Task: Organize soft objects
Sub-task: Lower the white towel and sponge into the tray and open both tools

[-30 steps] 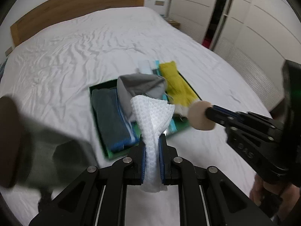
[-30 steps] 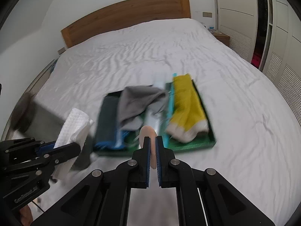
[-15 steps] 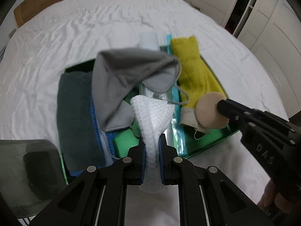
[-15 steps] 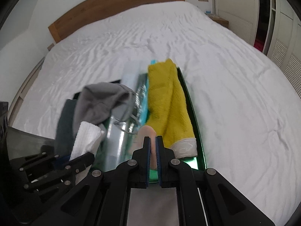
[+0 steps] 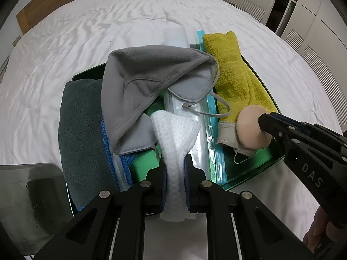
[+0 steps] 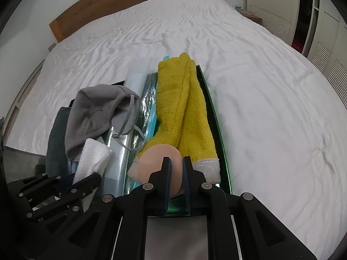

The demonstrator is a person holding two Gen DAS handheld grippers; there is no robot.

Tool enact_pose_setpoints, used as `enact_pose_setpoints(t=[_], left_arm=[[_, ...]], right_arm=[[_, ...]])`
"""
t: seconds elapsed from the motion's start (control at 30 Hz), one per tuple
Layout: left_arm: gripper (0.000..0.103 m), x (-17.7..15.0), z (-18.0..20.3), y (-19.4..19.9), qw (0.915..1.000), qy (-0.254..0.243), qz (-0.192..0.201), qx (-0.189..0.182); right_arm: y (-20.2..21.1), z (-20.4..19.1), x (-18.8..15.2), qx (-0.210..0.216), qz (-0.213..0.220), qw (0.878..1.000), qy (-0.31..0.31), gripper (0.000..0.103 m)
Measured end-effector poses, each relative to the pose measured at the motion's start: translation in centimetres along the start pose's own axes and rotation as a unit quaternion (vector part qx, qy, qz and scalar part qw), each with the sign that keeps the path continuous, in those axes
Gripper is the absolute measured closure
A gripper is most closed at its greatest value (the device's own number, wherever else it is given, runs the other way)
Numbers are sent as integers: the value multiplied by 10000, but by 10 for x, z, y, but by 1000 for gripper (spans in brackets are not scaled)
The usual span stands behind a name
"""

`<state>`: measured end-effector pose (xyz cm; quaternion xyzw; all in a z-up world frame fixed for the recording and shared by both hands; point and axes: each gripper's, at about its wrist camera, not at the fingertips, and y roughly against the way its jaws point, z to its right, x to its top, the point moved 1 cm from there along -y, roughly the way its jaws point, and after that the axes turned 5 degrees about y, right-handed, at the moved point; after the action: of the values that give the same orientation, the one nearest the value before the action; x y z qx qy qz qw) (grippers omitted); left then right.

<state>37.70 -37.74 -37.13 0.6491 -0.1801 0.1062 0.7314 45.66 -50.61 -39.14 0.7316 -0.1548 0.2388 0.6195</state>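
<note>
A green tray (image 5: pixel 249 174) lies on the white bed and holds a dark teal towel (image 5: pixel 80 130), a grey cloth mask (image 5: pixel 147 80), clear plastic bags (image 5: pixel 201 143) and a yellow towel (image 5: pixel 234 80). My left gripper (image 5: pixel 175 166) is shut on a white waffle cloth (image 5: pixel 175 134), held over the tray's near middle. My right gripper (image 6: pixel 176 164) is shut on a round beige sponge (image 6: pixel 156 158), held over the yellow towel's (image 6: pixel 184 108) near end. The right gripper also shows in the left wrist view (image 5: pixel 265 121).
The white bed sheet (image 6: pixel 271 86) spreads around the tray (image 6: pixel 225 162), with a wooden headboard (image 6: pixel 121 6) at the far end. White wardrobe doors (image 5: pixel 314 21) stand to the right. A shiny grey surface (image 5: pixel 26 195) lies at the near left of the tray.
Both grippers have moved forward and down toward the tray, still holding the white cloth and the sponge. The tray's contents now fill much more of both views.
</note>
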Motion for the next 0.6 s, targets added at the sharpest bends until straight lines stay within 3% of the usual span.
enact_pose_setpoints(t=[0.6], left_arm=[[81, 4, -3, 18, 9999, 66, 143, -31]], right_arm=[[13, -10, 4, -47, 134, 9998, 171, 78]])
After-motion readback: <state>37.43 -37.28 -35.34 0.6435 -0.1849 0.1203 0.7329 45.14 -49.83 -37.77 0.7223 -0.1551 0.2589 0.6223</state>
